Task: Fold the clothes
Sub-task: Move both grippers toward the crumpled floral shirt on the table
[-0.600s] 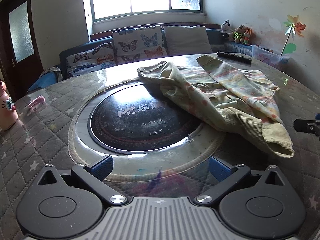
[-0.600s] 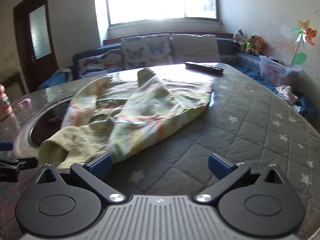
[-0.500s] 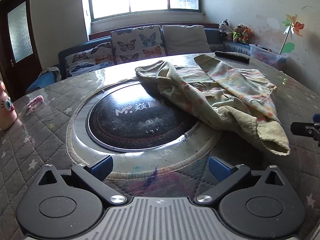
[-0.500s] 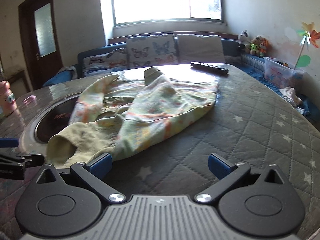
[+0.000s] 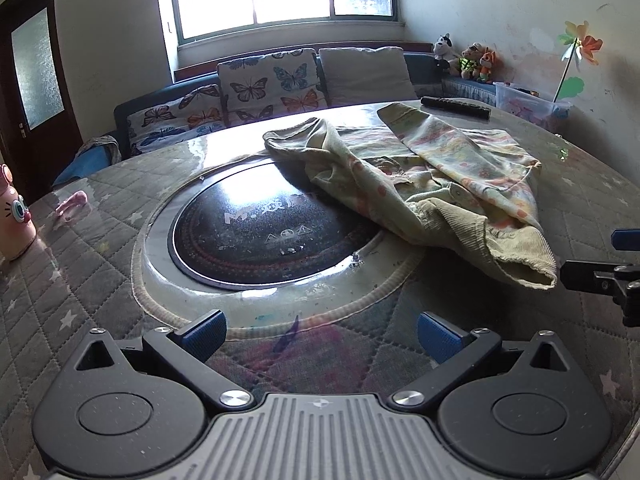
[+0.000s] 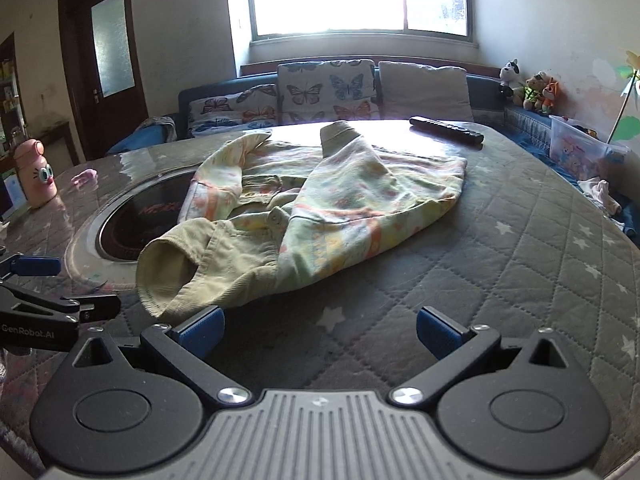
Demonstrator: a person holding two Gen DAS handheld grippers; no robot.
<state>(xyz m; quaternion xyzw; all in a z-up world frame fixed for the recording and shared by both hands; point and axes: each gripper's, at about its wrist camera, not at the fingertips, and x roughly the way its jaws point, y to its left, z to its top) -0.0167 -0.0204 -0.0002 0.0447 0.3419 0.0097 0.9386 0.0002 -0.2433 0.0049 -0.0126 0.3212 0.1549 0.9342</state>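
A pale yellow-green child's jacket with orange and pink print lies crumpled on the round quilted table, one corduroy cuff pointing at me. It also shows in the left wrist view, partly over the black cooktop disc. My left gripper is open and empty, near the table's front, left of the cuff. My right gripper is open and empty, just short of the jacket's near hem. Each gripper shows at the edge of the other's view.
A black remote lies at the table's far side. A pink bottle with a face stands at the left, with a small pink thing near it. A sofa with butterfly cushions stands behind. A plastic box is at the right.
Both cameras have drawn slightly back and turned, so the jacket sits a little farther away. Both grippers stay open. The jacket has not moved.
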